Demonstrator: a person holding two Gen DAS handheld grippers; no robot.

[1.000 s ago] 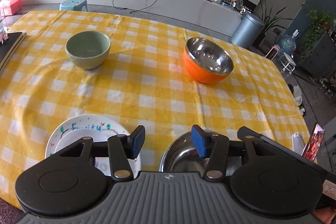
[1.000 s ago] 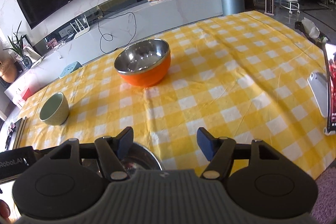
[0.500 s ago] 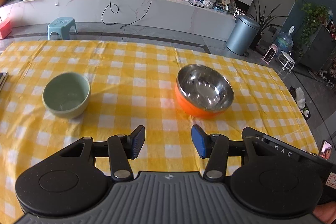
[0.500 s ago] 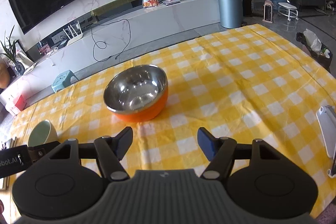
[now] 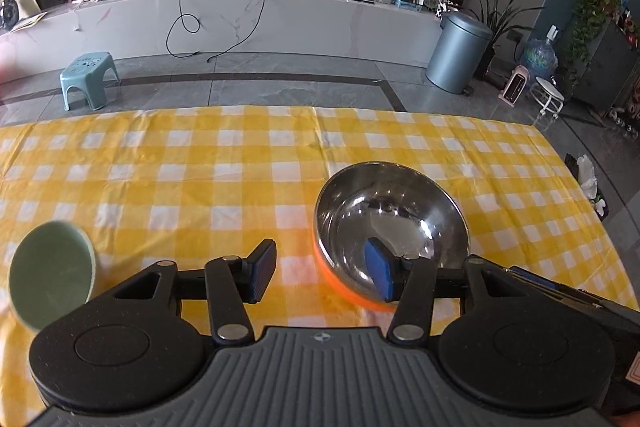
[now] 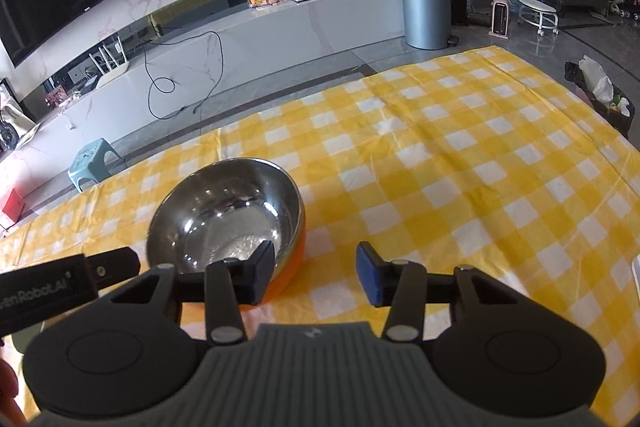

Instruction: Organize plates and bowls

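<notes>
Presently, left wrist view: left gripper (image 5: 321, 275) unclenched astride the near rim of the upright orange steel bowl (image 5: 390, 223); green bowl (image 5: 50, 281) left, mouth up. Right wrist view: right gripper (image 6: 316, 275), jaws just narrowing, straddles the bowl's right rim without pressing; round, no long axis.
</notes>
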